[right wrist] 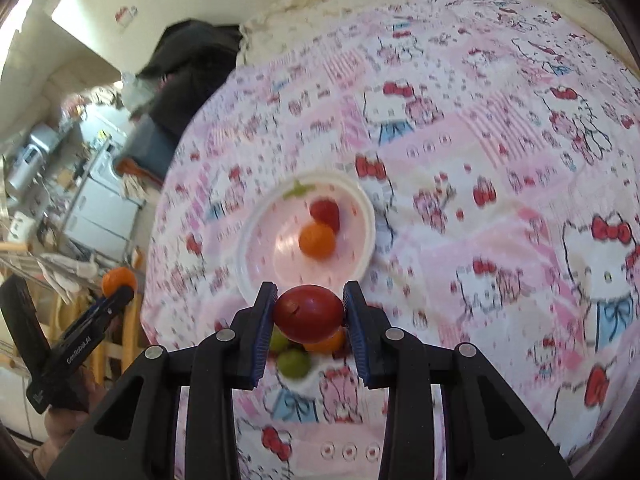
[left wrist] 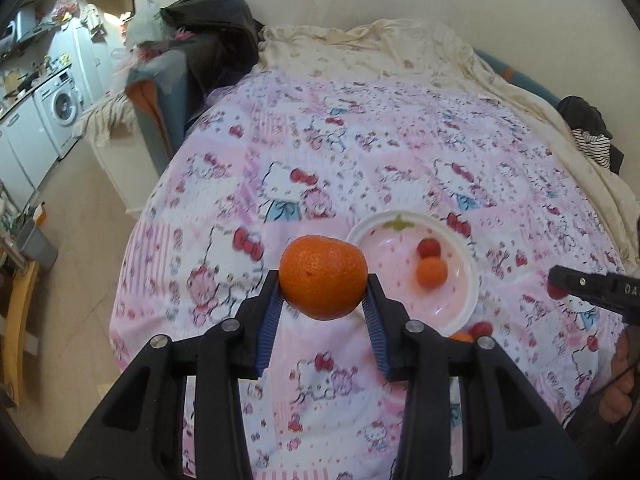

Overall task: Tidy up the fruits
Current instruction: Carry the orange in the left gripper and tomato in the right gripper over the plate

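My left gripper is shut on an orange mandarin and holds it above the bed, left of a white bowl. The bowl holds a small orange fruit and a red fruit. My right gripper is shut on a red fruit, near the bowl's front edge. The bowl's orange fruit and red fruit show here too. Under the right gripper lie green fruits and an orange one on the cover. The left gripper with the mandarin appears at left.
The bed has a pink cartoon-print cover and a cream blanket at its far end. Dark clothes lie at the back left, more clothes at the right. A washing machine and cabinets stand off the bed's left side.
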`<move>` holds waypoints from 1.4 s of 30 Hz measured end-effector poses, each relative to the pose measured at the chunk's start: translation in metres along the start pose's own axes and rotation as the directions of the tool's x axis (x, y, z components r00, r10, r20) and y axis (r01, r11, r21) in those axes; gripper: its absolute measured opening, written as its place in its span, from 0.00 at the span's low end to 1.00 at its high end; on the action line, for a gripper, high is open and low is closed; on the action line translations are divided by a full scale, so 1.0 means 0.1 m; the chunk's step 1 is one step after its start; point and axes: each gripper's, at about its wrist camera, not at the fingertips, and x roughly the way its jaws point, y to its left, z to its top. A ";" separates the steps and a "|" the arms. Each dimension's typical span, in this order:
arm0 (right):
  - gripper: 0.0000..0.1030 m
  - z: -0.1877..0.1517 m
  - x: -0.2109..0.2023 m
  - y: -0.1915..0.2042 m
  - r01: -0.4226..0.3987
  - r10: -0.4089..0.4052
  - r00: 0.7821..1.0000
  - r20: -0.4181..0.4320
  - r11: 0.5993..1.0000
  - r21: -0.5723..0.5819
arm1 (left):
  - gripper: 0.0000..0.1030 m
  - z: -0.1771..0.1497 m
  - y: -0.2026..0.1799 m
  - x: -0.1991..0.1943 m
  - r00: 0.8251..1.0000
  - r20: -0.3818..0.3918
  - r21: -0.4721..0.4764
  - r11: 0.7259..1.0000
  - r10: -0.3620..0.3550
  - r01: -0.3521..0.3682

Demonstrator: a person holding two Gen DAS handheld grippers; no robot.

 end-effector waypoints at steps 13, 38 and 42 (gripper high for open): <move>0.35 0.42 0.46 -0.10 0.040 -0.041 0.998 -0.053 0.999 -0.007 | 0.35 0.31 -0.28 0.56 0.997 -0.069 0.102 0.994 -0.026 0.033; 0.36 0.59 1.46 -0.29 0.145 -0.168 0.961 -0.219 0.983 -0.114 | 0.36 0.28 -0.74 1.78 0.983 -0.182 0.231 0.970 -0.028 0.071; 0.36 0.55 1.49 -0.26 0.143 -0.169 0.959 -0.229 0.982 -0.125 | 0.37 0.27 -0.74 1.83 0.982 -0.188 0.229 0.971 -0.027 0.070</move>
